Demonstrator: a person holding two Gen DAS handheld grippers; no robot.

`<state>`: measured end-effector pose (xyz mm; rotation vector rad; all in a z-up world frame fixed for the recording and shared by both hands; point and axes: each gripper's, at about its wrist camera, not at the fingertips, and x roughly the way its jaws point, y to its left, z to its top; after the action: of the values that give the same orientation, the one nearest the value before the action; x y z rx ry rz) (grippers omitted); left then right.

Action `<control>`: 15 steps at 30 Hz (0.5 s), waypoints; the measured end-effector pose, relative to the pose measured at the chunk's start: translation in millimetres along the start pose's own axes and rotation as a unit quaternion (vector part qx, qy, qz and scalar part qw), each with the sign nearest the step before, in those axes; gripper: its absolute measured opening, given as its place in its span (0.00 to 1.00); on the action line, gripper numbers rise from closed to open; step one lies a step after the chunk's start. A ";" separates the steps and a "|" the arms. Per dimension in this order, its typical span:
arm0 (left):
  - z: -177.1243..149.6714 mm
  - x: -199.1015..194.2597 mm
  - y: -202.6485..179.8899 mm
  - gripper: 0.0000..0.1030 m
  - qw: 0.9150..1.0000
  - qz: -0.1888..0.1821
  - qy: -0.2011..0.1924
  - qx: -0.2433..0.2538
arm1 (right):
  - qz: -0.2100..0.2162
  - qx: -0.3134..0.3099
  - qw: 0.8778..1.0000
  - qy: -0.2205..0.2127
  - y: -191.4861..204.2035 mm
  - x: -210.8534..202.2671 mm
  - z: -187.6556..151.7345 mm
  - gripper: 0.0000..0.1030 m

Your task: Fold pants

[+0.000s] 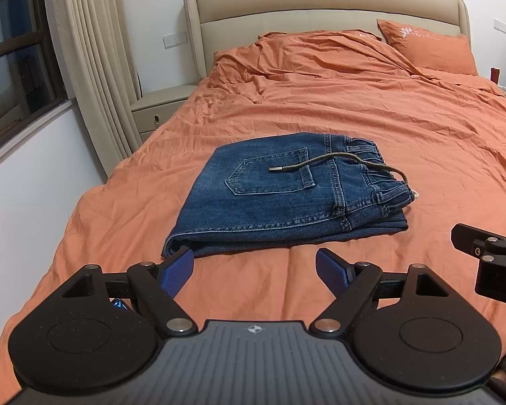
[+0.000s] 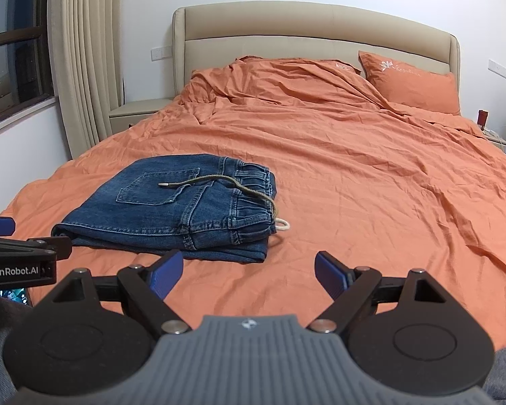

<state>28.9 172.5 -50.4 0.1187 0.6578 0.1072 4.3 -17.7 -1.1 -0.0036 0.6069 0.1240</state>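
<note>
Blue denim pants (image 1: 283, 199) lie folded into a compact rectangle on the orange bedspread (image 1: 371, 118), back pocket up, elastic waistband to the right. A brown drawstring (image 1: 337, 162) trails across the top. My left gripper (image 1: 254, 270) is open just in front of the pants' near edge, holding nothing. In the right wrist view the same pants (image 2: 172, 209) sit ahead and to the left. My right gripper (image 2: 248, 271) is open and empty, over bare bedspread (image 2: 371, 185) near the pants' front right corner.
An orange pillow (image 1: 428, 47) leans on the beige headboard (image 1: 320, 3) at the far end. A beige nightstand (image 1: 158, 108), curtains (image 1: 94, 67) and a window (image 1: 13, 67) stand to the left. The right gripper's body (image 1: 489, 256) shows at the left view's right edge.
</note>
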 end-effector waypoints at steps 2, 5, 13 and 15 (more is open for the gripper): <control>0.1 -0.5 0.2 0.93 1.000 -0.001 0.000 0.000 | -0.001 0.000 1.000 -0.002 0.0 -0.3 0.4 0.79; 0.7 -0.3 0.4 0.93 1.000 -0.003 0.001 -0.001 | -0.001 0.001 1.000 0.001 -0.5 0.2 0.3 0.79; 0.7 0.3 -0.1 0.93 1.000 -0.005 0.001 0.000 | -0.003 0.001 1.000 0.003 -1.8 1.2 0.5 0.79; 1.0 0.8 0.1 0.93 1.000 -0.006 0.001 0.001 | -0.003 0.002 1.000 0.004 -1.8 1.3 0.5 0.79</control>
<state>30.1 172.6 -50.1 0.1165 0.6613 0.0960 5.9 -19.4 -1.5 -0.0018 0.6143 0.1173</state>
